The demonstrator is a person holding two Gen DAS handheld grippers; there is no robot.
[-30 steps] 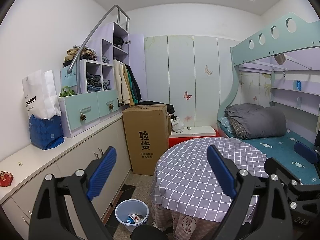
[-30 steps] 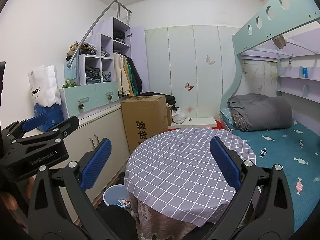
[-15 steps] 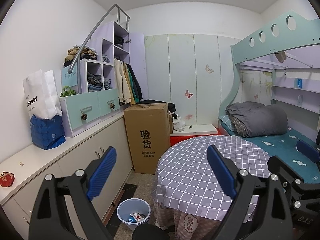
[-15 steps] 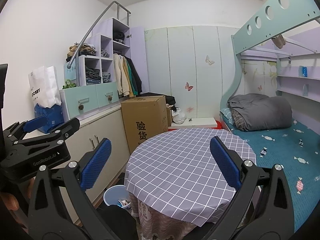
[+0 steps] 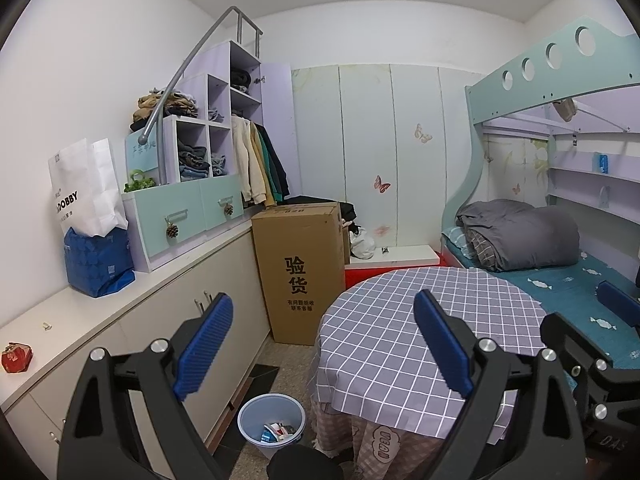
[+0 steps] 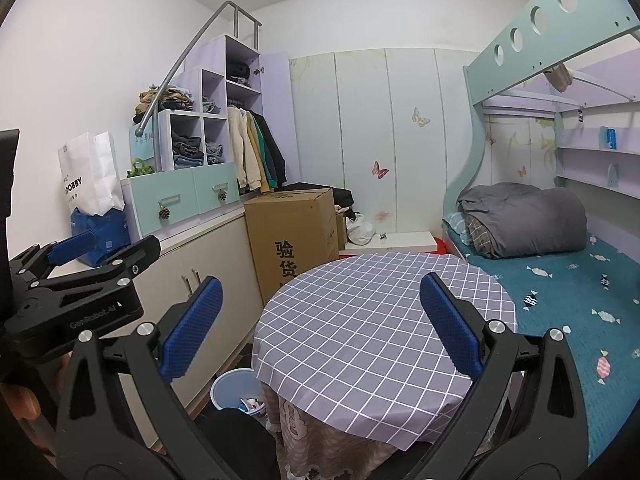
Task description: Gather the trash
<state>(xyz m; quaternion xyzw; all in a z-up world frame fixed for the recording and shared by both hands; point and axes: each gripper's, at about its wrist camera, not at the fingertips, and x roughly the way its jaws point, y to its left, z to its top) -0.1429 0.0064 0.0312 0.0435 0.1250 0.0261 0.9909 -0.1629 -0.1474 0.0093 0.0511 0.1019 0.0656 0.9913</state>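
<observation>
**Two open hand-held grippers raised over a bedroom table, trash bin on the floor below**

The left hand-held gripper (image 5: 323, 344) is spread wide with nothing between its two blue ribbed pads. The right hand-held gripper (image 6: 320, 322) is equally wide apart and empty. Both hang in the air above the near edge of a round tabletop (image 5: 400, 344) covered by a grey-lilac cloth with a white grid.

The task's thing is one small round trash bin (image 5: 272, 424) — pale blue plastic, open-topped, standing upright on the floor. It sits between the draped table and a long run of white low cabinets (image 5: 224, 320), just beside the hanging cloth. Inside it lie a few scraps of packaging in white, red and blue; the exact count cannot be told. From the right wrist view the bin (image 6: 230, 392) is half hidden behind the cloth's edge.

Counted around the room: one tall brown cardboard box (image 5: 300, 272) printed with black Chinese characters, standing on the floor beyond the bin; one white paper bag (image 5: 86, 188) resting in one blue bag (image 5: 98, 260) on the cabinet top; one small red packet (image 5: 16, 357) near the cabinet's near end; one rolled grey duvet (image 5: 524, 236) on the lower bunk of one bunk bed (image 5: 568, 288) — its mattress teal with a candy print.
</observation>
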